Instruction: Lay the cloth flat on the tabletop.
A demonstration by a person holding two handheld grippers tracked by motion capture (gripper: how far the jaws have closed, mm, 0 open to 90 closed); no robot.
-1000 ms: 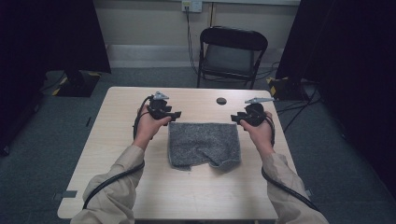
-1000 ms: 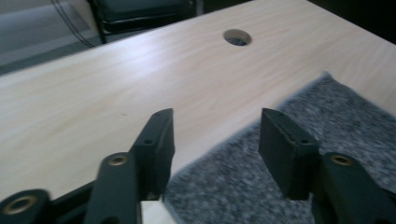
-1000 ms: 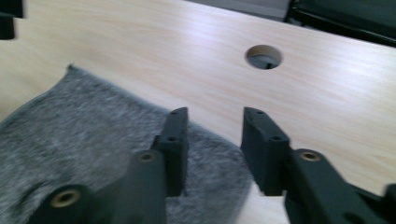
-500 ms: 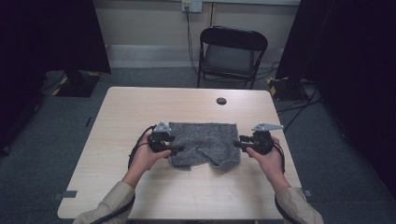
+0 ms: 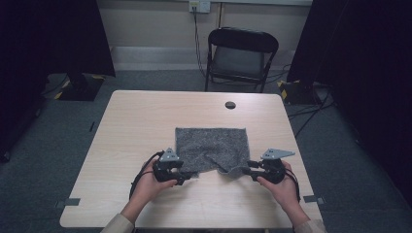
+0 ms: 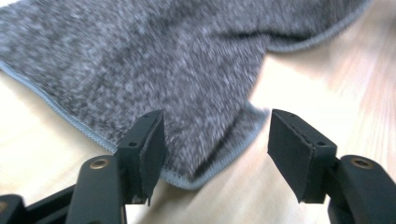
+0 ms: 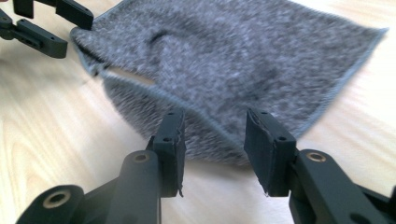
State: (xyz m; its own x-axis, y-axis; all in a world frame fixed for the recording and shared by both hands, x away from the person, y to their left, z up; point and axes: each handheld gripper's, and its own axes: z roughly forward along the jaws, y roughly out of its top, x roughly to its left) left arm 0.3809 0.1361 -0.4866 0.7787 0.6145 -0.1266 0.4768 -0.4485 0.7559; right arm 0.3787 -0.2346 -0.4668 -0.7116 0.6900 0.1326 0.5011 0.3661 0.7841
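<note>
A grey knitted cloth lies flat mid-table, its near edge rumpled. My left gripper sits low at the cloth's near left corner. In the left gripper view its jaws stand apart around that hemmed corner; they have just been closing, and the pads do not press on the fabric. My right gripper is at the near right corner. Its jaws are open, with the cloth's folded edge just ahead of them. The left gripper's fingers appear far off in that view.
The light wooden table carries a small black round disc near its far edge. A black folding chair stands behind the table. Dark curtains hang at both sides.
Both hands have come from the cloth's far corners toward the person and down, to its near corners. The cloth has stayed where it was.
</note>
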